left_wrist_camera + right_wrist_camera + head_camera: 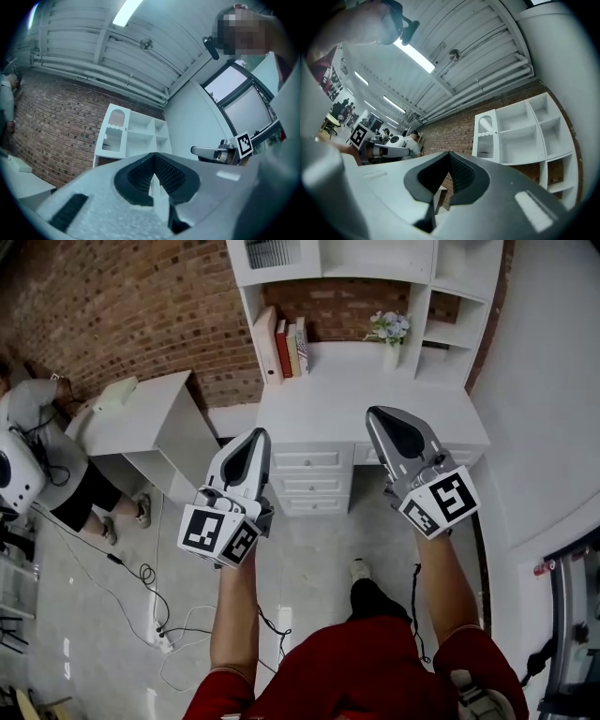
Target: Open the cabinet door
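Short of the desk (319, 404), left gripper (253, 442) and right gripper (382, 420) are held pressed together, empty; approach step, cabinet door (272, 253) to be reached next.

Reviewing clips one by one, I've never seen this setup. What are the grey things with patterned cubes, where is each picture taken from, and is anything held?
A person holds a gripping tool in each hand; the cubes are part of them. The head view looks down from the person's head: left tool and right tool point toward a desk bearing books and a vase of flowers. The other two views come from a camera on each tool, looking along its jaws. Both tools' jaws are together, holding nothing. The slatted cabinet door above the desk looks closed, untouched.
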